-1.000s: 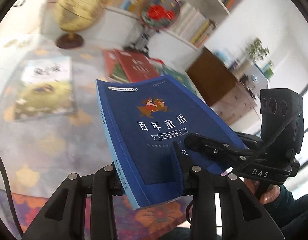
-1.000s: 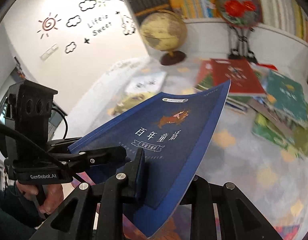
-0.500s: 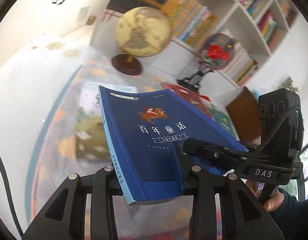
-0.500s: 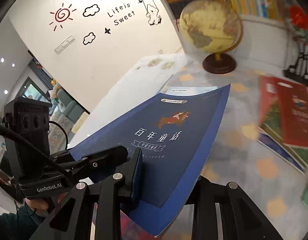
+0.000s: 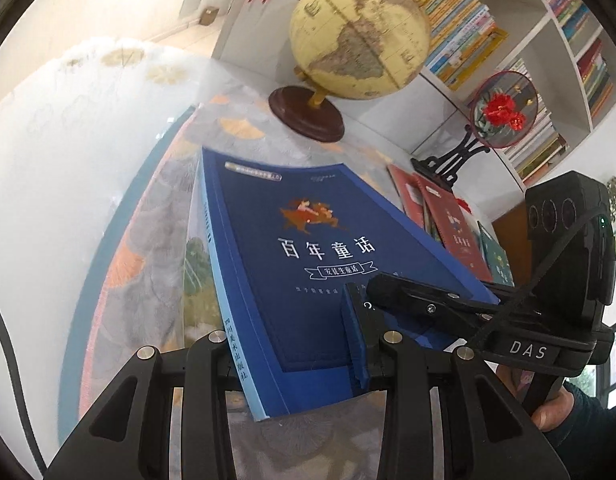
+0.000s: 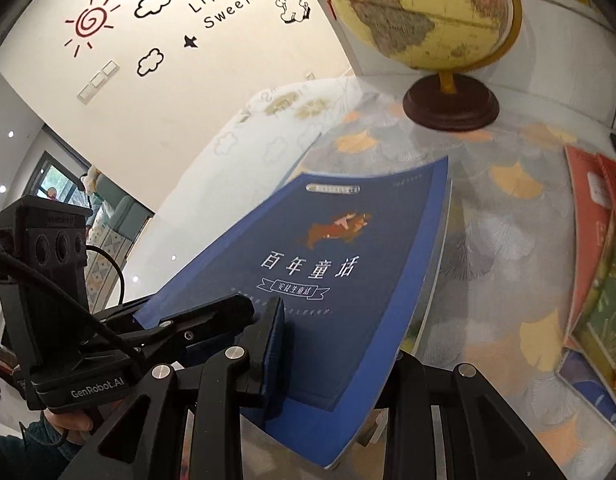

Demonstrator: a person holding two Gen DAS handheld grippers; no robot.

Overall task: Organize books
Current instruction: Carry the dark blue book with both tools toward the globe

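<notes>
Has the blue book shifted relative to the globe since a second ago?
Yes. The blue book, held by both grippers, has travelled toward the globe, whose base now sits just beyond its far edge.

Both tools are built of matte black plastic with silver screws on the finger links. The left tool [image 6: 47, 312] is marked "GenRobot.AI", with a black cable looped beside it; the right tool [image 5: 548, 320] is marked "DAS". Dark sleeves [image 5: 588, 424] are worn.
</notes>
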